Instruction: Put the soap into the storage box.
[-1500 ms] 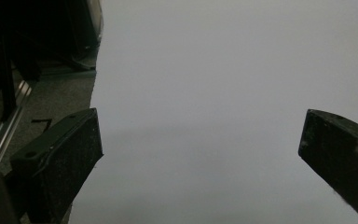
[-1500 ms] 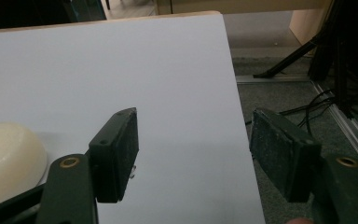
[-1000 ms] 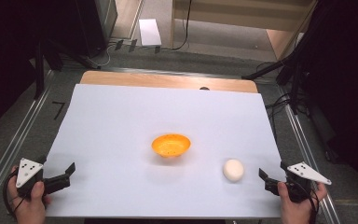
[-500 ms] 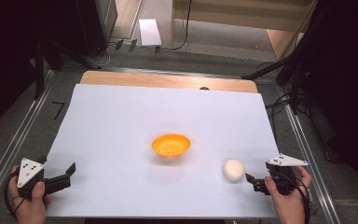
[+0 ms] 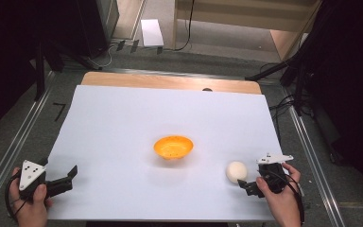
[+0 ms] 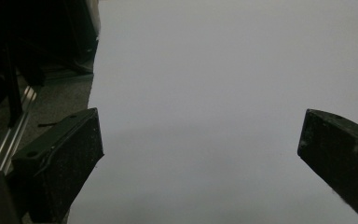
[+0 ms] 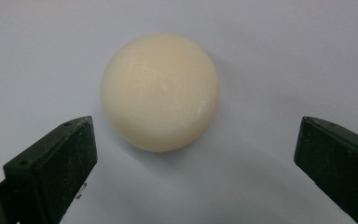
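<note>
A cream-white ball (image 5: 236, 171) rests on the white table cover, right of an orange bowl (image 5: 173, 146) that sits near the middle. My right gripper (image 5: 248, 185) is just to the ball's lower right, pointing at it. In the right gripper view the ball (image 7: 161, 91) lies just ahead of the right gripper (image 7: 196, 140); its jaws have just been opening, stand wide apart and touch nothing. My left gripper (image 5: 59, 169) is open at the cover's front left corner. The left gripper view has bare cover between the left gripper's (image 6: 200, 126) jaws.
The white cover (image 5: 123, 118) lies on a wooden table whose bare edge (image 5: 170, 81) runs along the far side. Metal rails (image 5: 307, 142) flank the table. Dark stands and cables (image 5: 293, 75) crowd the floor beyond.
My right gripper has moved left from the table's right edge toward the ball, turned to face it, and its jaws have spread wider. The left gripper, ball and bowl have stayed put.
</note>
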A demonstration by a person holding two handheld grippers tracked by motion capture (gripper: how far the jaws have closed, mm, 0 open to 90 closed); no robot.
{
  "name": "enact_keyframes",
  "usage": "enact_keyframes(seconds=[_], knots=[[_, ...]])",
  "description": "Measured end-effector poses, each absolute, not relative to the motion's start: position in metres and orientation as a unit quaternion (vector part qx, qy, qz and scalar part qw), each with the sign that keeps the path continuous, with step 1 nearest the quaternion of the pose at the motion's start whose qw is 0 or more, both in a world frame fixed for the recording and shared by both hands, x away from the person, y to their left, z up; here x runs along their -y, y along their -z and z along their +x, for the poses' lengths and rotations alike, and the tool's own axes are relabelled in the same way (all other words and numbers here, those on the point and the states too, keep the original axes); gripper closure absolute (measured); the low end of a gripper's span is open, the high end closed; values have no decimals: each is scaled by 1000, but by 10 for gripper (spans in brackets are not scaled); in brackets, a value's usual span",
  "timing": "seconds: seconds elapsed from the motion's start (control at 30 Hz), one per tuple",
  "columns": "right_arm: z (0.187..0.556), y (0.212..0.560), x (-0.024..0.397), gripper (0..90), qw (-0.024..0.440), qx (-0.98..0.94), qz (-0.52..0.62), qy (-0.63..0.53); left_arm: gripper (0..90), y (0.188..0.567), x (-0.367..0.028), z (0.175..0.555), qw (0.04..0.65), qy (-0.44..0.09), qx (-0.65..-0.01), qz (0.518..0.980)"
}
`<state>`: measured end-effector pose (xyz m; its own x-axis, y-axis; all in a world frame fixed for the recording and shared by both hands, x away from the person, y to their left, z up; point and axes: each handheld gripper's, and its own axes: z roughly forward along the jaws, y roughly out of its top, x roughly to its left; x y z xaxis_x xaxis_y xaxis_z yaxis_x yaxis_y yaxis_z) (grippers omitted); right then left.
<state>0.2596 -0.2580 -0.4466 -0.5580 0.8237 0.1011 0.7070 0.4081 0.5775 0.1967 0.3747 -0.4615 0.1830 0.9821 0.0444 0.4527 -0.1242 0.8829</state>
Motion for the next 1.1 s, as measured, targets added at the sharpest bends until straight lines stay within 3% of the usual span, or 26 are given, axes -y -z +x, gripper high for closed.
enact_keyframes(seconds=[0.37,0.7,1.1], knots=[[269,451,243,4,87,-835,465,-280,0,462,-374,196,384,-347,-537,666],[275,453,235,123,85,-831,472,-280,0,462,-374,196,384,-347,-537,666],[280,459,230,164,79,-829,482,-273,0,462,-374,196,384,-348,-537,666]])
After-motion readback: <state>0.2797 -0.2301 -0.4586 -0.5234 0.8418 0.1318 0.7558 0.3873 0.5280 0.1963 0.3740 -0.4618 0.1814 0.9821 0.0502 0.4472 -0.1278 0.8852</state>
